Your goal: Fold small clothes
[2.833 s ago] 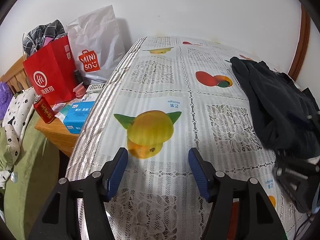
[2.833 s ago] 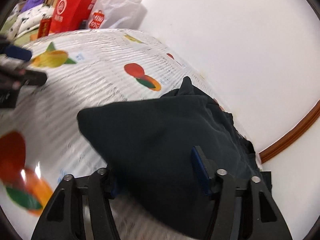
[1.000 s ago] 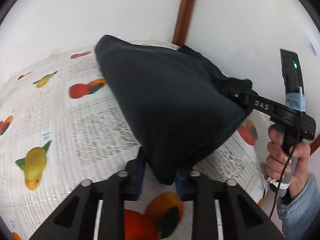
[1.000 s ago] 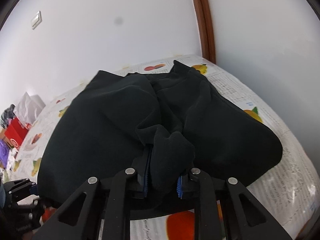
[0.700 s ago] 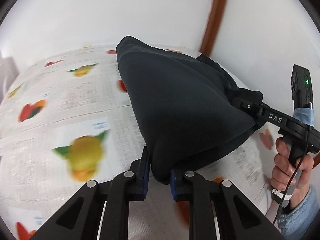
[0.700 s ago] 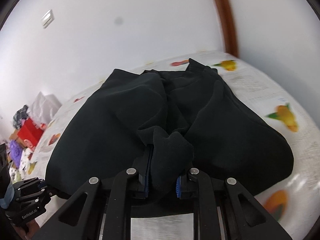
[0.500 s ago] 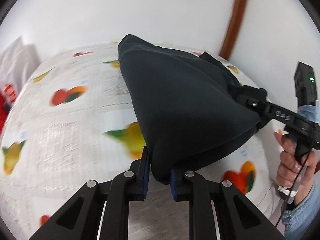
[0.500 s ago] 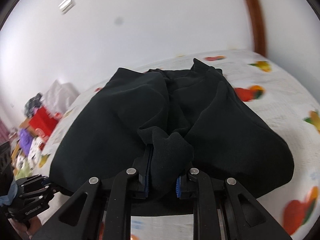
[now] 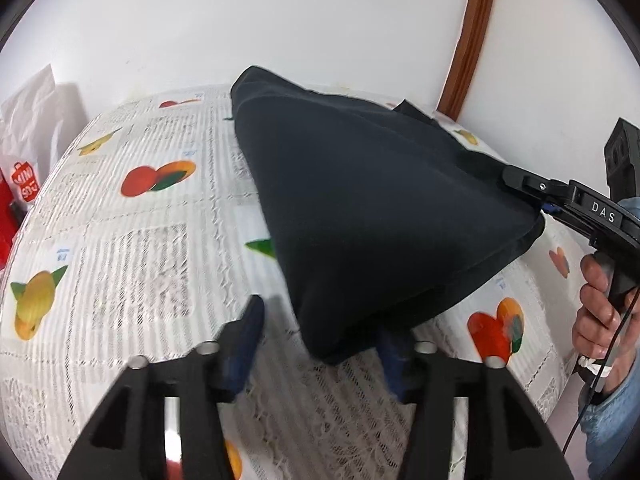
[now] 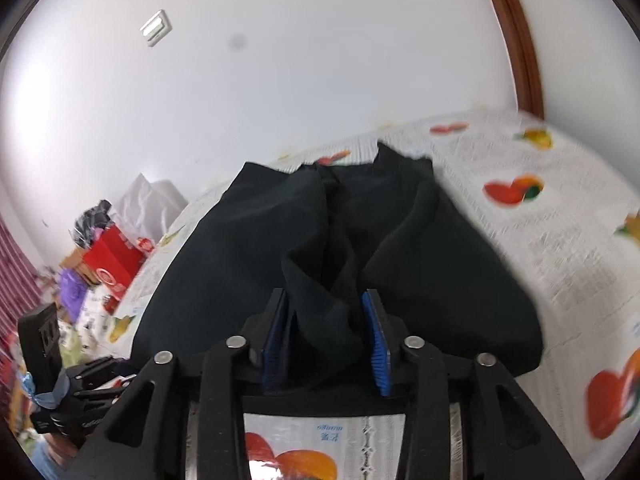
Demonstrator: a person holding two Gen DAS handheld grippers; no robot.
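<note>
A dark navy garment [image 9: 372,208] lies spread on the fruit-print lace tablecloth [image 9: 152,240]. Its near corner droops between the blue pads of my left gripper [image 9: 320,344], whose jaws are opening; the left pad stands clear of the cloth. At the garment's far right corner is my right gripper [image 9: 534,200], held by a hand [image 9: 600,308]. In the right wrist view a bunched fold of the garment [image 10: 324,316] sits loose between the right gripper's [image 10: 326,340] blue pads, which are also opening.
A white wall runs behind the table, with a brown wooden trim [image 9: 468,40] at the right corner. Past the table's left end stand a red bag [image 10: 116,264] and a white MINISO bag [image 9: 28,120] among clutter.
Both grippers were clamped on garment corners and carried the cloth sideways across the table. Now both pairs of jaws have parted and the corners lie loose between the pads.
</note>
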